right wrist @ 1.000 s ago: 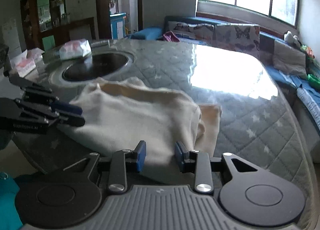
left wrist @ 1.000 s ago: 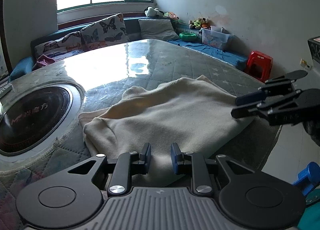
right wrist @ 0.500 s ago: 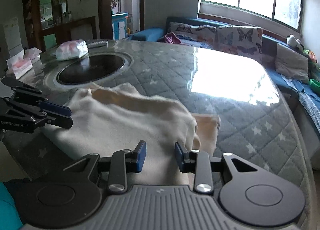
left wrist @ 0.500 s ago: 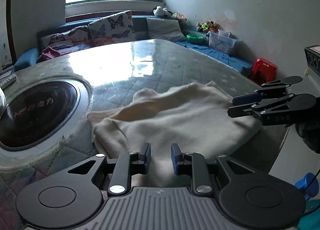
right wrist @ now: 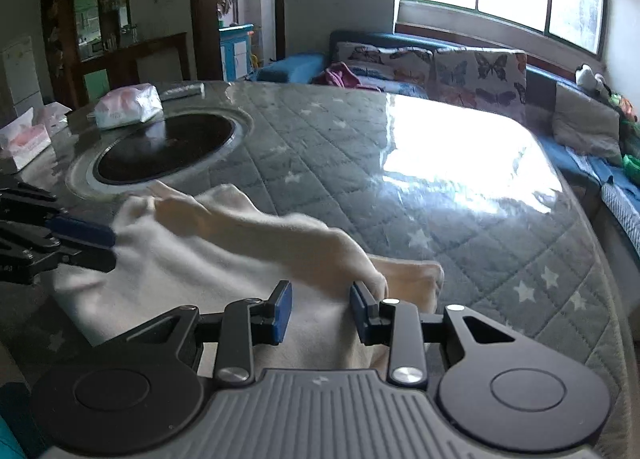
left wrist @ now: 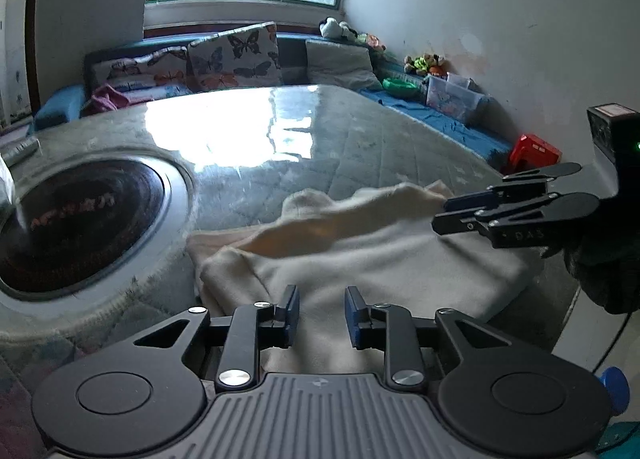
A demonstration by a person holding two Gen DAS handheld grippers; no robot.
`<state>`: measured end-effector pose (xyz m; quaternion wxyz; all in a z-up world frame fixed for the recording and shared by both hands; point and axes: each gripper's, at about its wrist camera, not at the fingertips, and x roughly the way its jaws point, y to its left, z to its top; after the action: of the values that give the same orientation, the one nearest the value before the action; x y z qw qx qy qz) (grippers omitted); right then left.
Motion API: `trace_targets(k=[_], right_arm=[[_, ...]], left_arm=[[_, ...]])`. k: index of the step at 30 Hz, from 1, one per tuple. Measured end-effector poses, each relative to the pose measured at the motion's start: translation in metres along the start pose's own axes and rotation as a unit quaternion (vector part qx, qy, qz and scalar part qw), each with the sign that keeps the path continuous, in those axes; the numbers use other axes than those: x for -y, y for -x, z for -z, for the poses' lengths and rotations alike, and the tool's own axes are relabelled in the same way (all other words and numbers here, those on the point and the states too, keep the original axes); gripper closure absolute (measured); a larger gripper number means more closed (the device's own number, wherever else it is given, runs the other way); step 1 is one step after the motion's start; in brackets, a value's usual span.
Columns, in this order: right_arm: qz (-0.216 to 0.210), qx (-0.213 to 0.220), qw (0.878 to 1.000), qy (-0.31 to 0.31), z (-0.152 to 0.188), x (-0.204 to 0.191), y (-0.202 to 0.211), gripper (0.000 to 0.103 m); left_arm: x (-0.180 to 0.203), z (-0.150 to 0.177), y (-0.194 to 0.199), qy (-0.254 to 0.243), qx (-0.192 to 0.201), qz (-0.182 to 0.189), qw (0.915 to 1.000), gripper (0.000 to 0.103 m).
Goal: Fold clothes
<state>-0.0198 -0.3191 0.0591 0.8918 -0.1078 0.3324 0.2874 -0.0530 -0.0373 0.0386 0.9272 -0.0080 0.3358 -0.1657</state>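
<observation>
Cream garment (left wrist: 360,259), long axis across the table's near edge (left wrist: 160,287)

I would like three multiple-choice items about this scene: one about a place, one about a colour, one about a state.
1. Where does the cream garment lie?
A. on the sofa
B. on the quilted table
C. on the floor

2. What colour are the pads of the left tool?
A. red
B. blue
C. white

3. How is the right tool?
A. shut on the garment
B. open
C. out of view

Answers:
1 B, it rests near the table's front edge.
2 B, blue strips line the black fingers.
3 B, a clear gap separates its pads.
</observation>
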Motion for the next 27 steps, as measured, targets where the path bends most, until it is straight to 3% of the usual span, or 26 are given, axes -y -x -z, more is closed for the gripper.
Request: trace_targets(k=[8, 27], right_arm=[[-0.028, 0.005, 0.999, 0.026, -0.004, -0.024, 0.006, 0.07], [-0.094, -0.005, 0.989, 0.111, -0.011, -0.086, 0.013, 0.069]], left_arm=[[-0.016, 0.007, -0.01, 0.027, -0.02, -0.016, 0.9993, 0.074], [-0.027, 0.002, -0.001, 0.046, -0.011, -0.047, 0.9978, 0.073]])
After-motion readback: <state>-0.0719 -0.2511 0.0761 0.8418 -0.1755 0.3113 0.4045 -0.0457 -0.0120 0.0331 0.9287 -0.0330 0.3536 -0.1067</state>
